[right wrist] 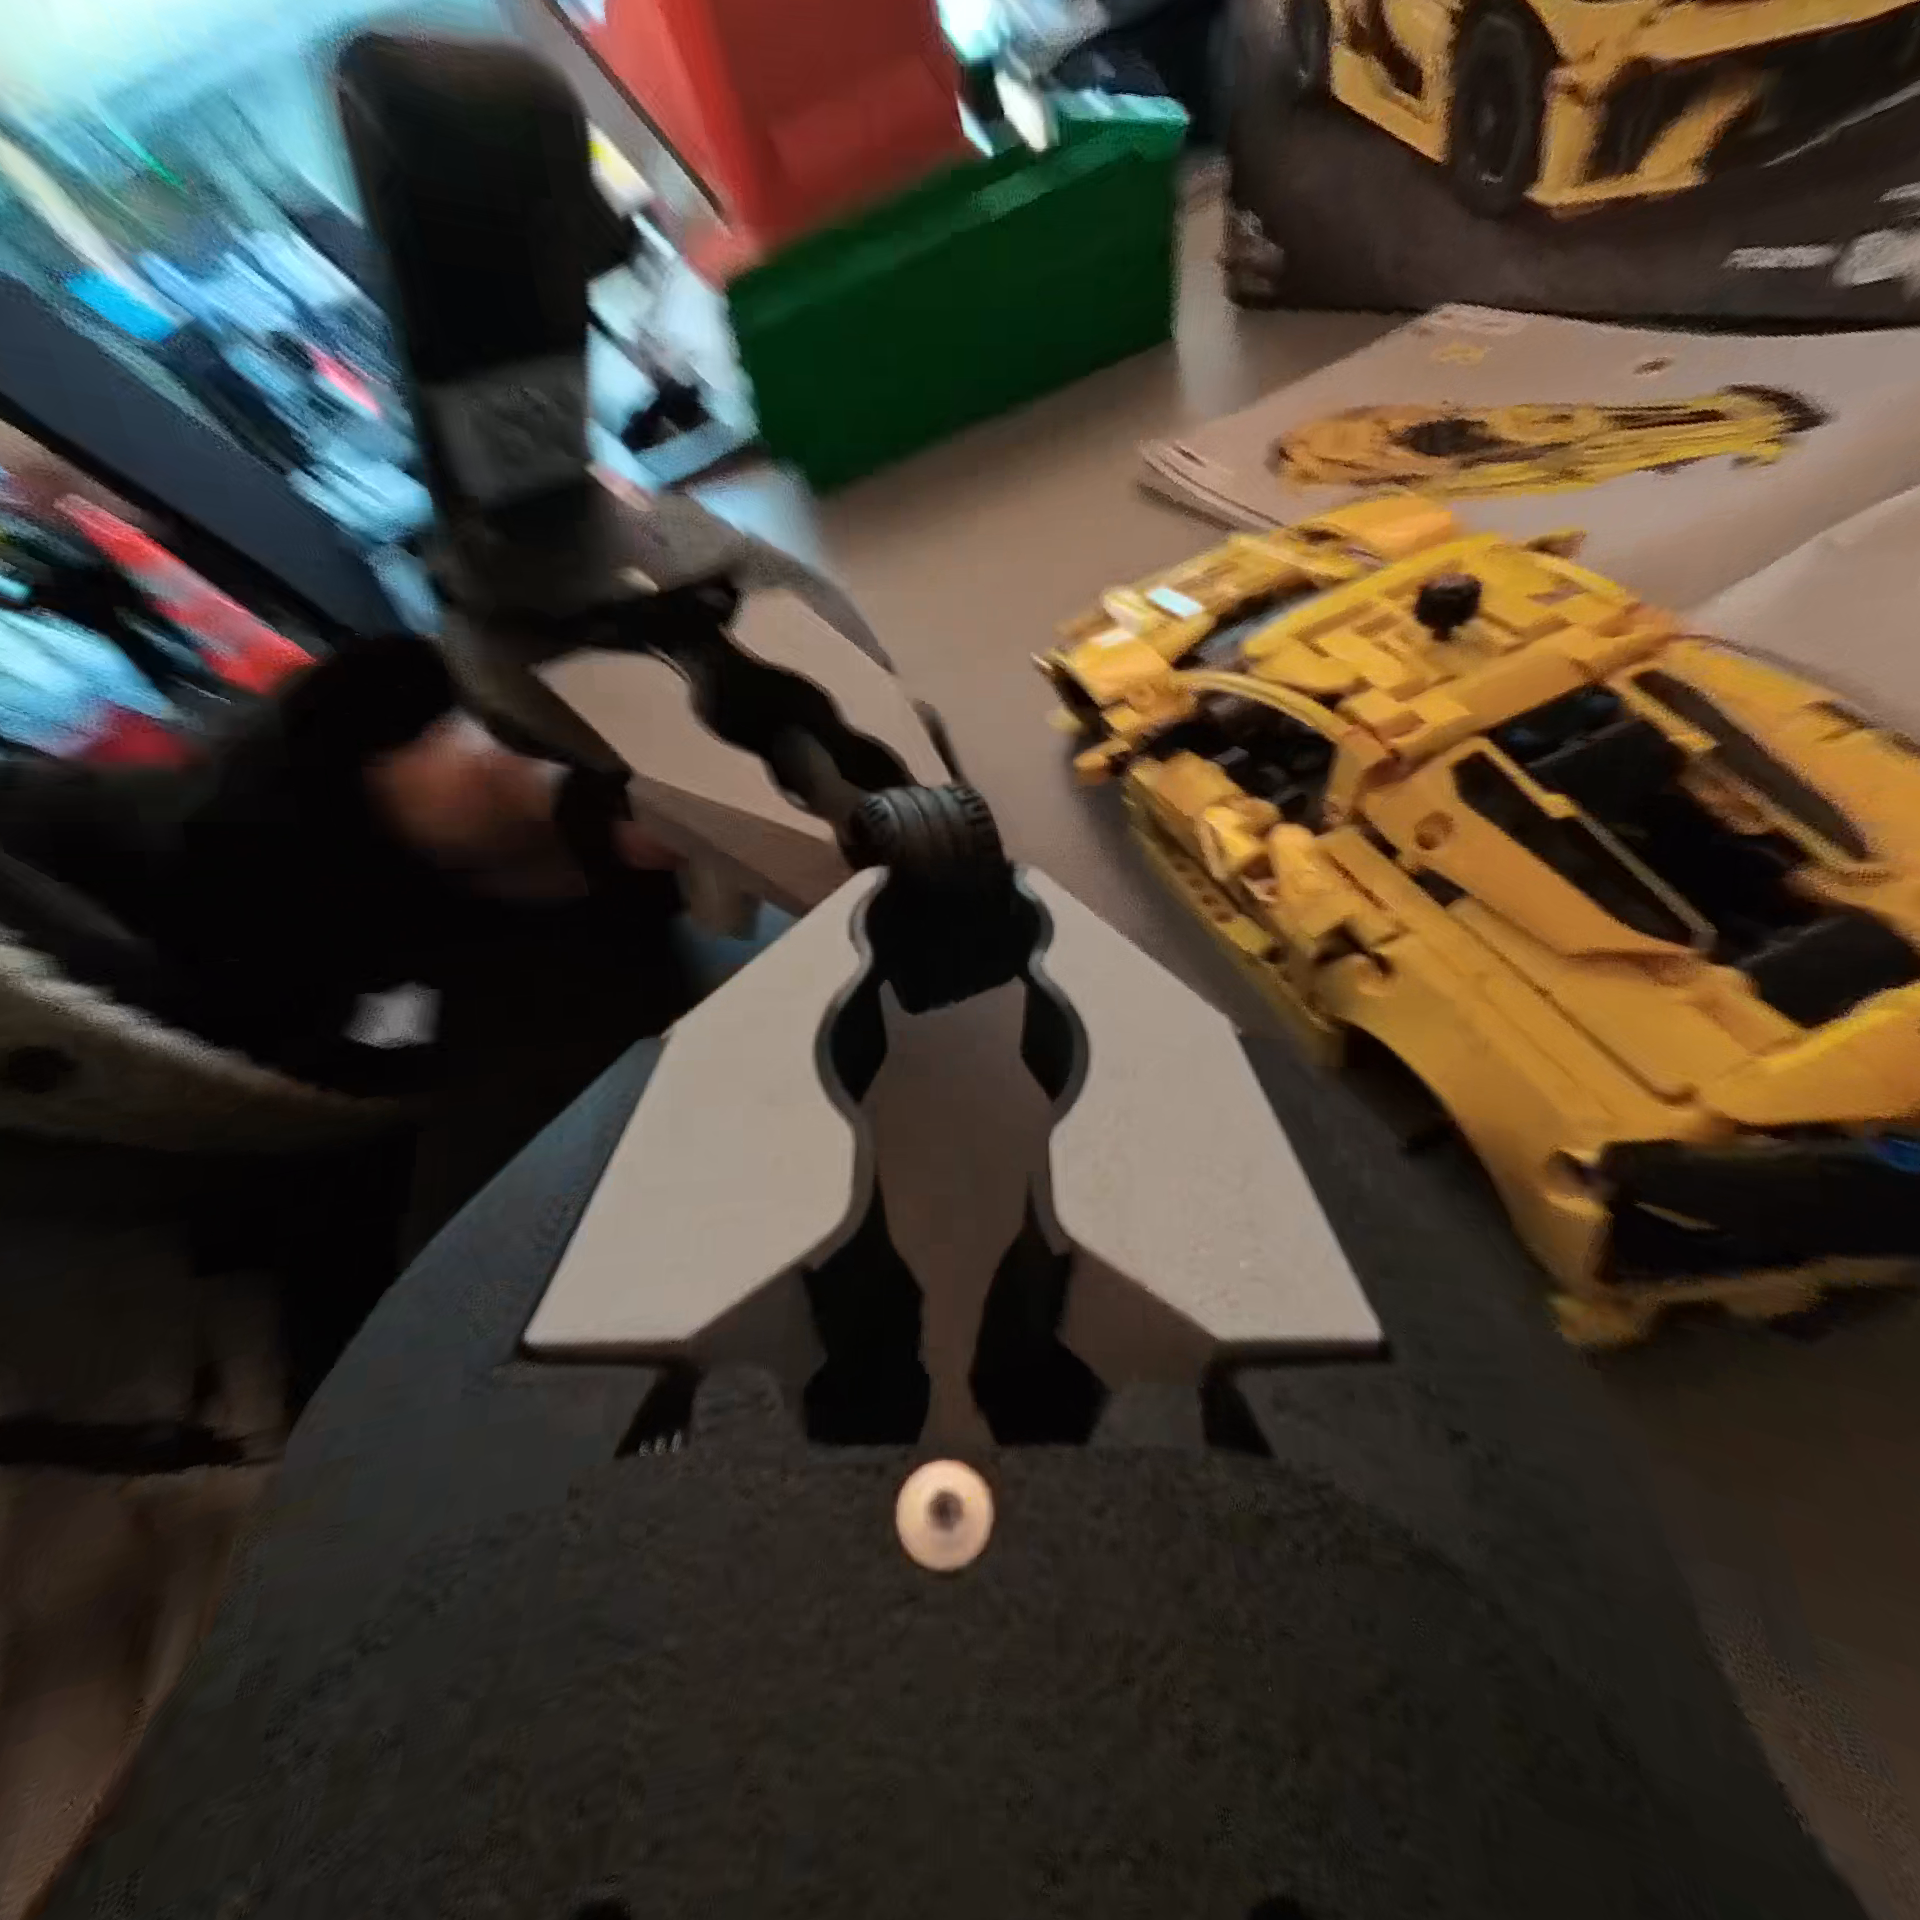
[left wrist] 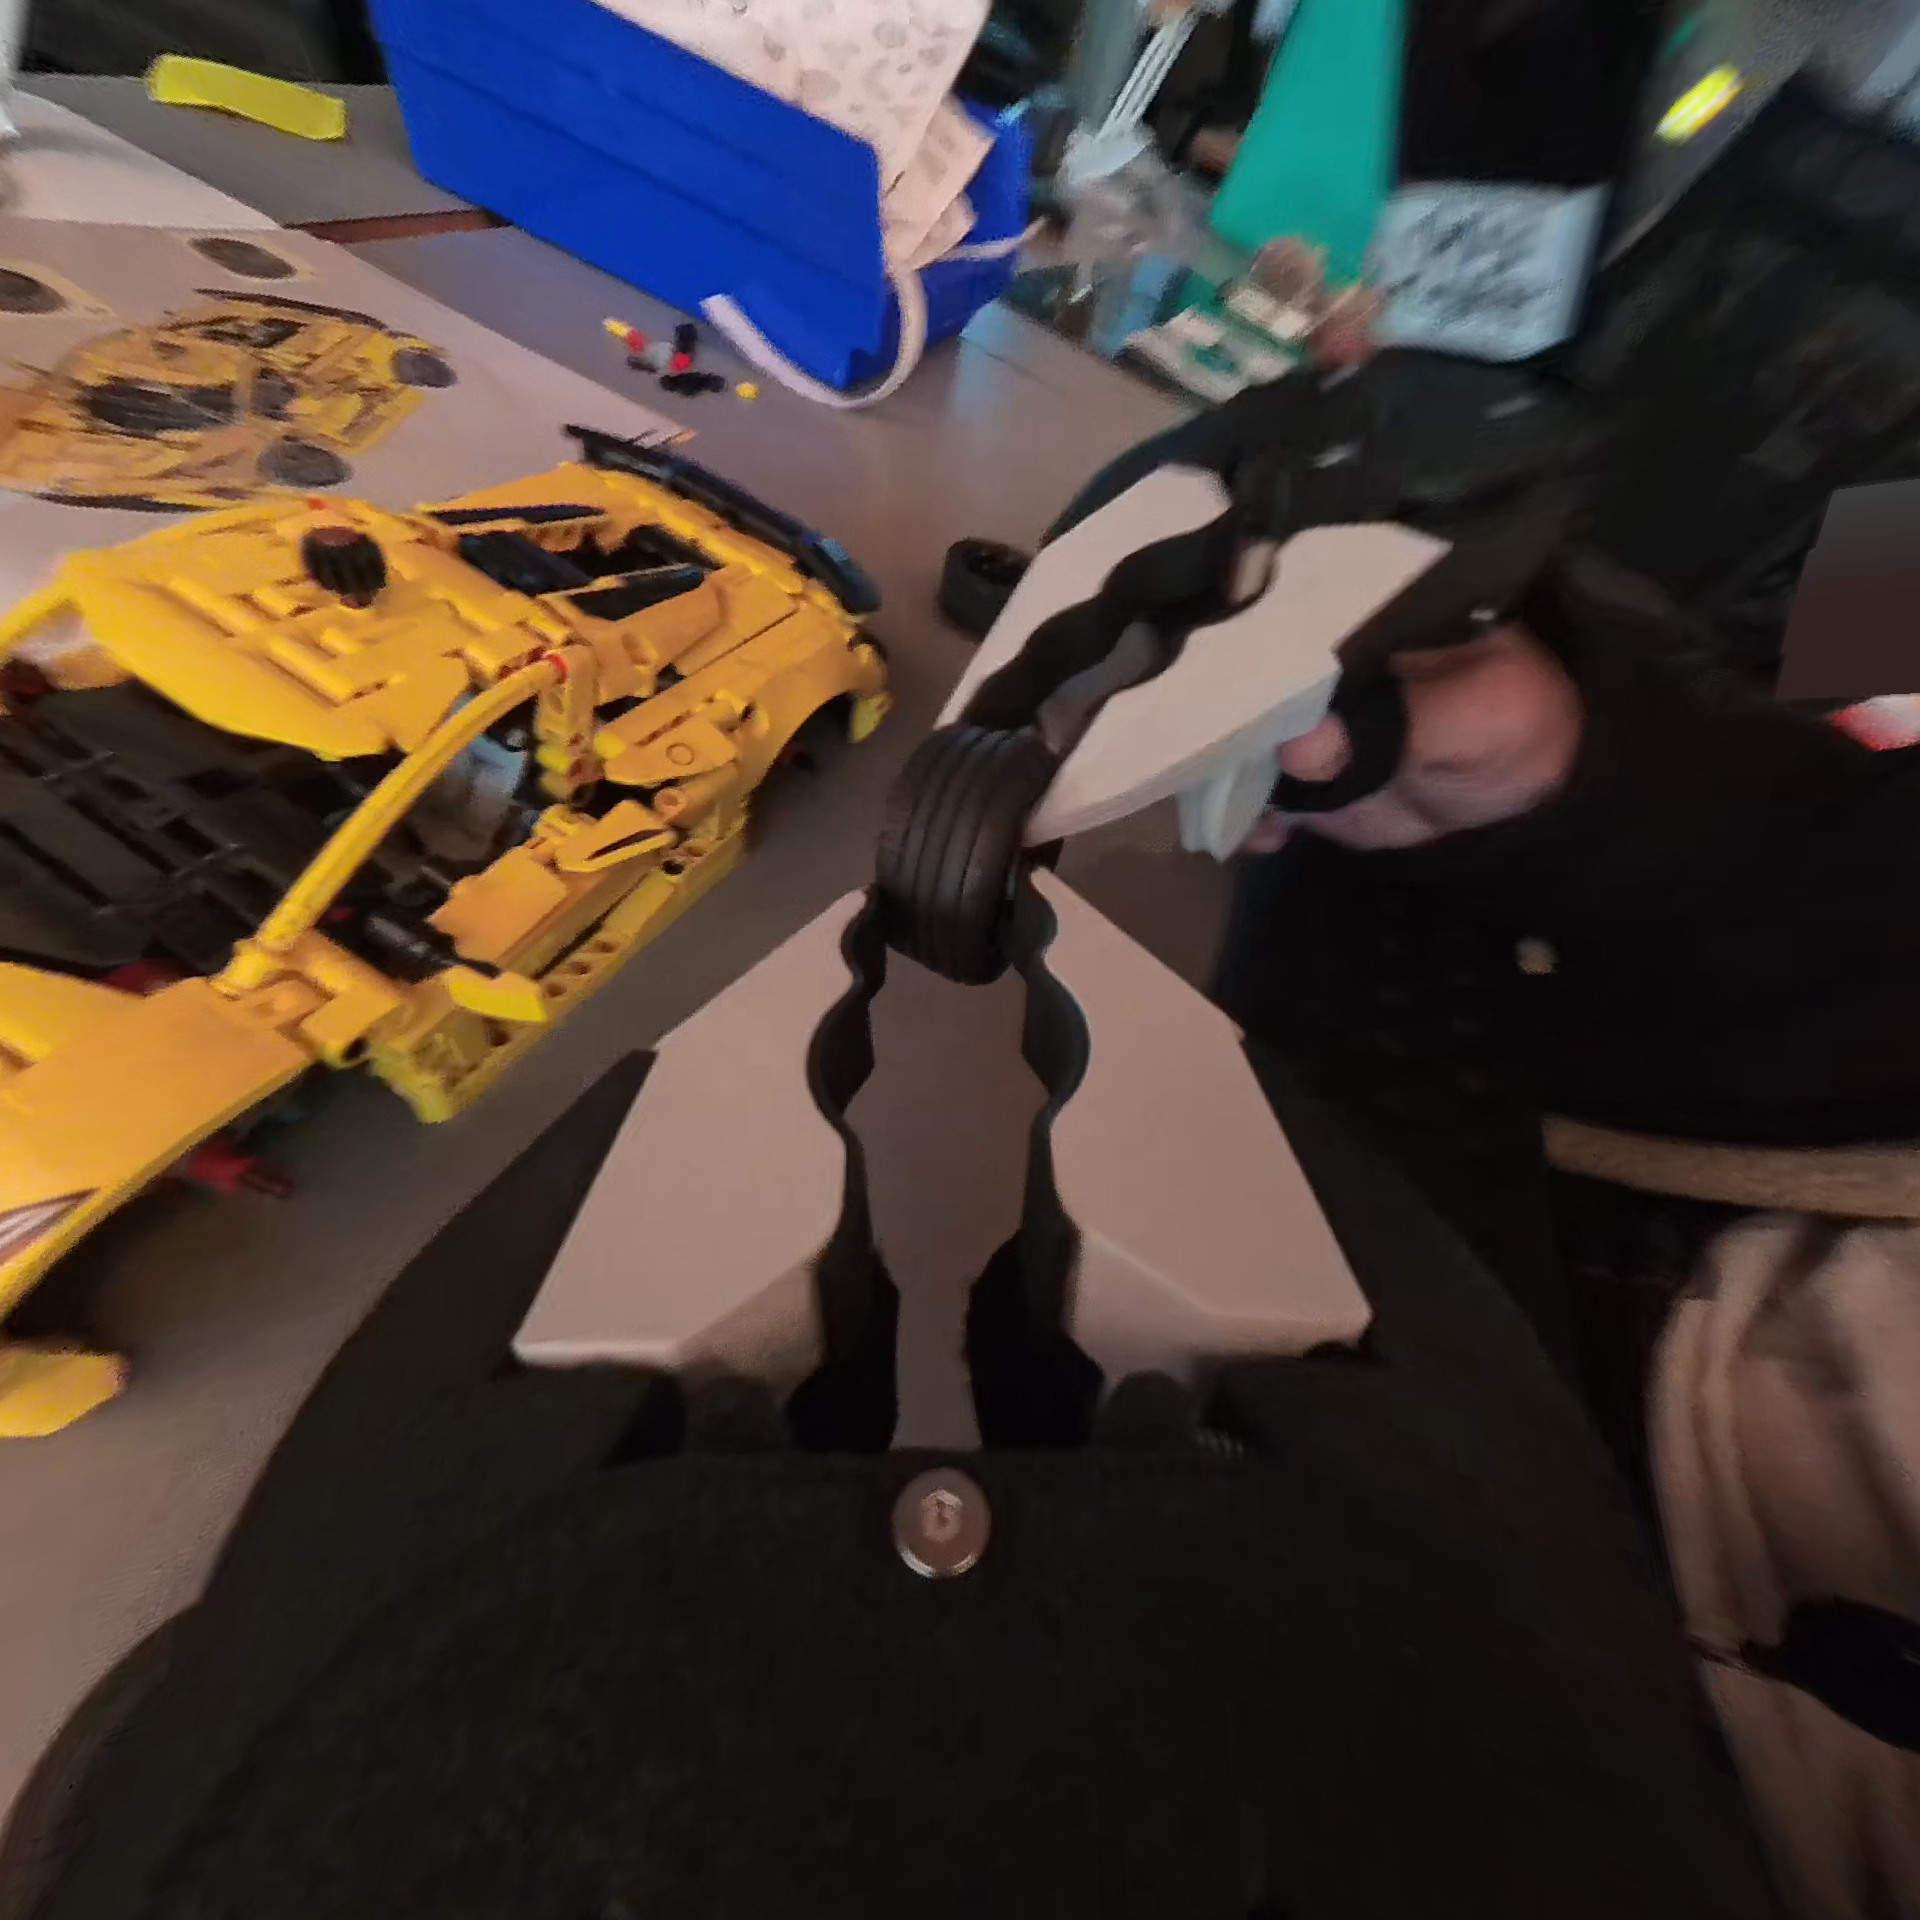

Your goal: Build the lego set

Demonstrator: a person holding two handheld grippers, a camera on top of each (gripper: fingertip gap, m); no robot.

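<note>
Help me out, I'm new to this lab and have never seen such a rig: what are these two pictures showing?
No robot here: a person holds a two-finger gripper in each hand, and each gripper carries a camera looking along its fingers. In the left wrist view, the left gripper clamps a black tire, and the right gripper meets it from the other side. In the right wrist view, the right gripper grips a black part at the same tire; blur hides exactly what. On the grey table sit a half-built yellow lego car, open instruction pages and a spare tire.

Grey table (left wrist: 852,488) (blue bin (left wrist: 665,177) behind), blurred cluttered room beyond.
</note>
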